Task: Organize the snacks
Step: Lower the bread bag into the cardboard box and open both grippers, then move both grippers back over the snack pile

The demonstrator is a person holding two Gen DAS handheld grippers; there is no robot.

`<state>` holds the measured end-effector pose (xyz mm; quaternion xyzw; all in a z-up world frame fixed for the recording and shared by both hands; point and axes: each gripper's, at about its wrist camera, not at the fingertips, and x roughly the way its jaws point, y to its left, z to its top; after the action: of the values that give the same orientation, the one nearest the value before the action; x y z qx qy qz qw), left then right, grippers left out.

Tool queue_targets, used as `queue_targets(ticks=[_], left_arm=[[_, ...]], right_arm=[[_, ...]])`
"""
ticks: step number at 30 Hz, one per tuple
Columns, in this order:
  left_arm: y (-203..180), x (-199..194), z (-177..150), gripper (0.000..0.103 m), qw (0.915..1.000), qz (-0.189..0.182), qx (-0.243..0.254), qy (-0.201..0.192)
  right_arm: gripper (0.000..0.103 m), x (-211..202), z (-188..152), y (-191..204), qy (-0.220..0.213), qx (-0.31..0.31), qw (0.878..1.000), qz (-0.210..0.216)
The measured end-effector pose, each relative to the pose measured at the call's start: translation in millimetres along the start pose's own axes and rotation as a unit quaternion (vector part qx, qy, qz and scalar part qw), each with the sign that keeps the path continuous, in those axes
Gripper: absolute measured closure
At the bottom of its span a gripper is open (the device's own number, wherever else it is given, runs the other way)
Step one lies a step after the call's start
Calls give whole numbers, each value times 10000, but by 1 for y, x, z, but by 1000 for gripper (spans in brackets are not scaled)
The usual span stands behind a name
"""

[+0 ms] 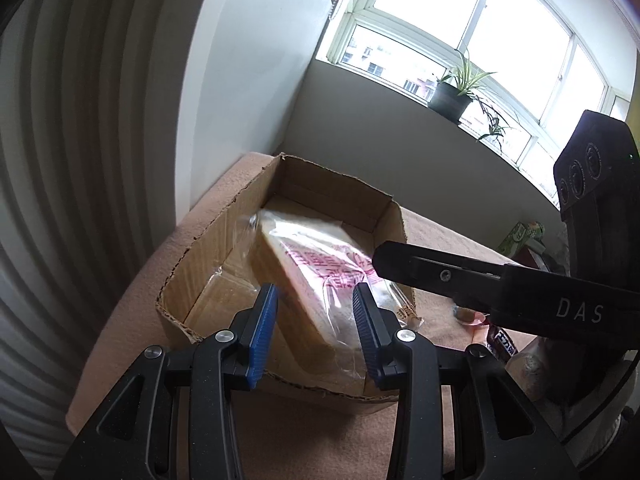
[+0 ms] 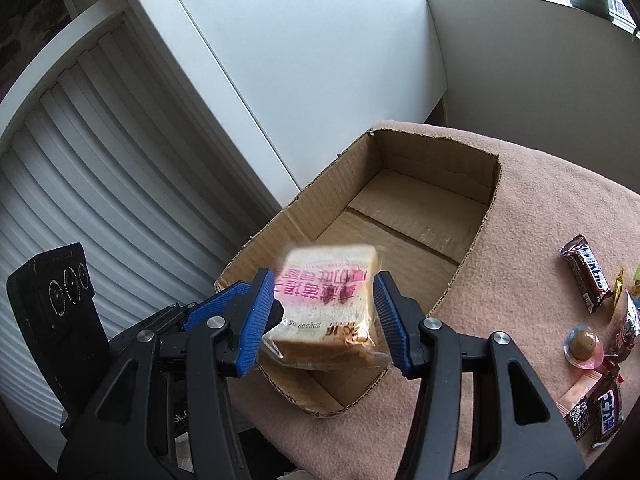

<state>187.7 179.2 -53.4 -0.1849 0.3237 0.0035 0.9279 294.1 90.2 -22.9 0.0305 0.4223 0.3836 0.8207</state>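
A clear-wrapped bread pack with pink print [image 2: 328,308] is blurred and sits tilted over the near end of an open cardboard box [image 2: 404,204], between my right gripper's [image 2: 324,312] open blue pads, which do not touch it. In the left wrist view the bread pack [image 1: 316,280] lies tilted inside the box [image 1: 208,248]. My left gripper [image 1: 316,320] is open just above the box's near wall, with the bread beyond its pads. The right gripper's black finger [image 1: 460,276] reaches in from the right over the box's edge.
The box stands on a pink cloth-covered table [image 2: 540,208]. Loose snacks lie to the right: a Snickers bar [image 2: 588,276], a round jelly cup [image 2: 582,346], and small dark candy packs [image 2: 596,412]. A white wall and ribbed shutter are to the left, and a potted plant [image 1: 452,96] on the windowsill.
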Motion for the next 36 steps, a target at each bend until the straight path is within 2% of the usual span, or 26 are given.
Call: queue_targets(ticks=[5, 15, 18, 24, 28, 32, 36], left_arm=[[3, -3, -1, 66, 10000, 51, -35, -48], [-19, -19, -4, 66, 9998, -24, 146, -126], [-31, -23, -8, 66, 9996, -78, 263, -92], [-58, -31, -15, 65, 9987, -260, 434, -55], [-82, -36, -20, 60, 9973, -380, 634, 23], [-111, -33, -21, 57, 9937, -632, 919, 74], [-138, -16, -29, 57, 9885, -918, 1175, 247]], right_arm=[[48, -15, -3, -5, -78, 31, 10000, -33], [32, -61, -24, -26, -327, 97, 9991, -262], [25, -84, -37, -38, -449, 149, 9979, -451], [22, -136, -71, -76, -657, 382, 9919, -1015], [12, -183, -101, -107, -897, 637, 9837, -1424], [12, -218, -126, -139, -936, 850, 9757, -1791], [12, -233, -146, -166, -807, 1063, 9682, -2117]])
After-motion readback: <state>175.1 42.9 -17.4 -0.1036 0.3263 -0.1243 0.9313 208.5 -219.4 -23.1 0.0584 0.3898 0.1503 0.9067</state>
